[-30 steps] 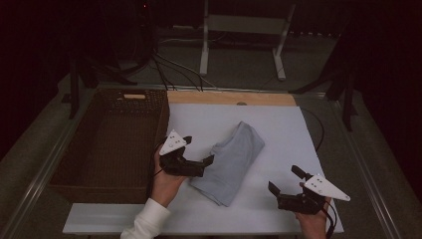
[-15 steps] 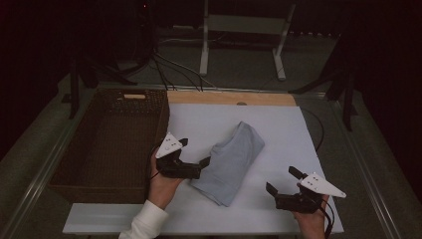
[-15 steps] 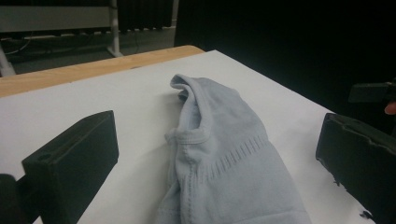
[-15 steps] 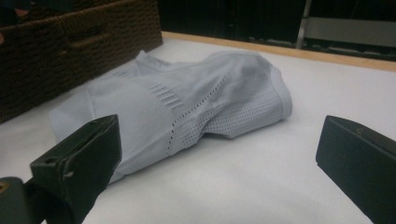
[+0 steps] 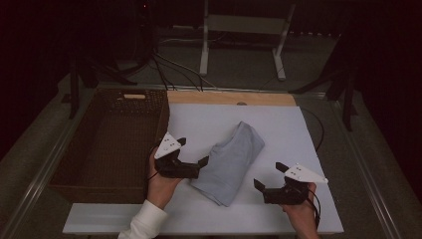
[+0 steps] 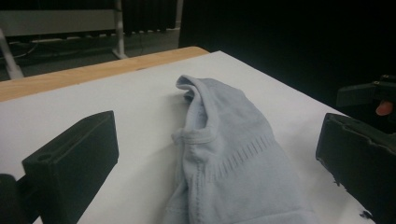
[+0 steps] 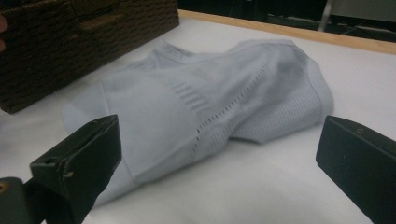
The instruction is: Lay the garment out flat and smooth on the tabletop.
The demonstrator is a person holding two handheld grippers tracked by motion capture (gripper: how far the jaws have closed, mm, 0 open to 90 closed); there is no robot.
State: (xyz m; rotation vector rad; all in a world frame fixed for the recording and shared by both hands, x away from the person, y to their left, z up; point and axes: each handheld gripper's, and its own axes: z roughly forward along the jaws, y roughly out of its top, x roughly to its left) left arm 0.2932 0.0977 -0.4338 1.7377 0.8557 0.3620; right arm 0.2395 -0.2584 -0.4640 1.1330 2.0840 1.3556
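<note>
Currently the cloth (image 5: 230, 162) lies folded on the table (image 5: 298, 129), long axis running 1 to 7 o'clock, basket (image 5: 109, 144) just beside it at 9. Left hand-held gripper (image 5: 195, 155) sits at the cloth's 9 o'clock edge, jaws wide open and straddling the fold; right hand-held gripper (image 5: 268, 177) is at 4 o'clock, also open, a gap short of the fabric. To grip well: go low, one jaw under the edge, catch all layers near the hem, close both before lifting so the fold holds. Versus the earlier frames: the left has closed in on the cloth, the right has slid toward it; the cloth hasn't moved.
</note>
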